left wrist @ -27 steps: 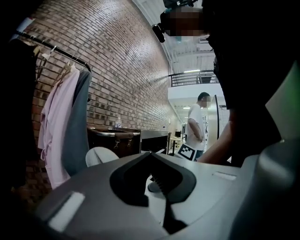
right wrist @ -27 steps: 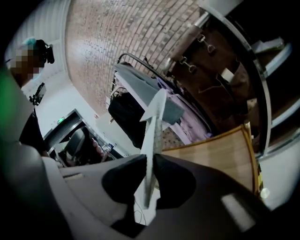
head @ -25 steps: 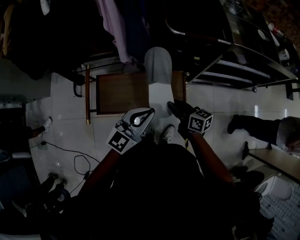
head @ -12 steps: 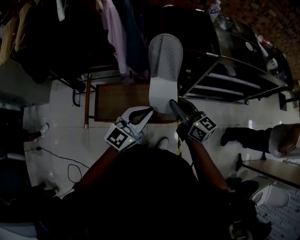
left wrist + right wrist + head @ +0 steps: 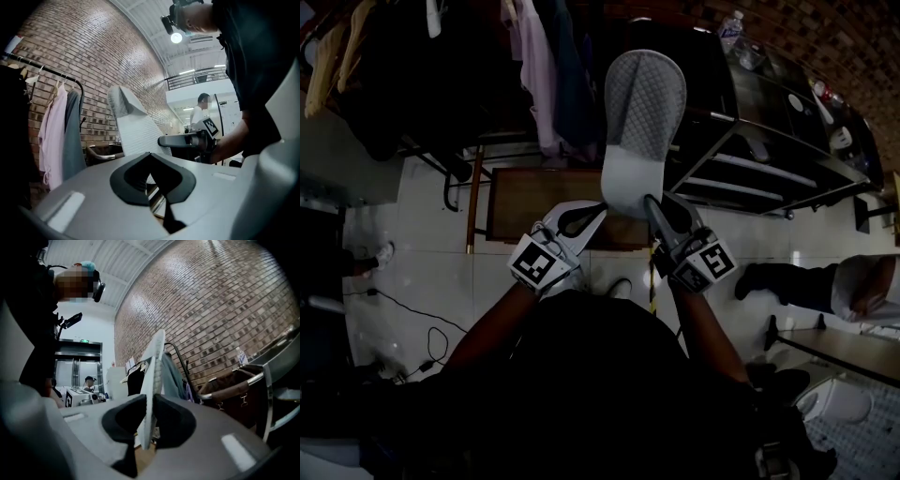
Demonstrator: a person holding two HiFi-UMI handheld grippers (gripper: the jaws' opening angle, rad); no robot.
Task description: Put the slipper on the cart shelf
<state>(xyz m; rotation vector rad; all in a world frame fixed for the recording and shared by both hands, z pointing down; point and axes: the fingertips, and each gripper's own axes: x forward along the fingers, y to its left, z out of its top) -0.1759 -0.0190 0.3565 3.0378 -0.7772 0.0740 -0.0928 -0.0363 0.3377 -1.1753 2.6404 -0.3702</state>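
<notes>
Head view: the right tool (image 5: 652, 202) is clamped on the heel end of the white slipper (image 5: 642, 112), which stands up and away from the person, its quilted sole facing the camera. The slipper is held in the air – not on the cart (image 5: 787, 105), whose metal shelves lie just to its right. Right gripper view: the slipper (image 5: 154, 376) is seen edge-on, pinched between the dark pads of the right tool (image 5: 149, 427).

The left tool (image 5: 591, 214) sits just beside the slipper's heel, apart from it. Left gripper view: the left tool (image 5: 151, 157) has its pads closed together with nothing between them – the slipper (image 5: 133, 131) rises beyond. Hanging clothes (image 5: 530, 56) fill the upper left.
</notes>
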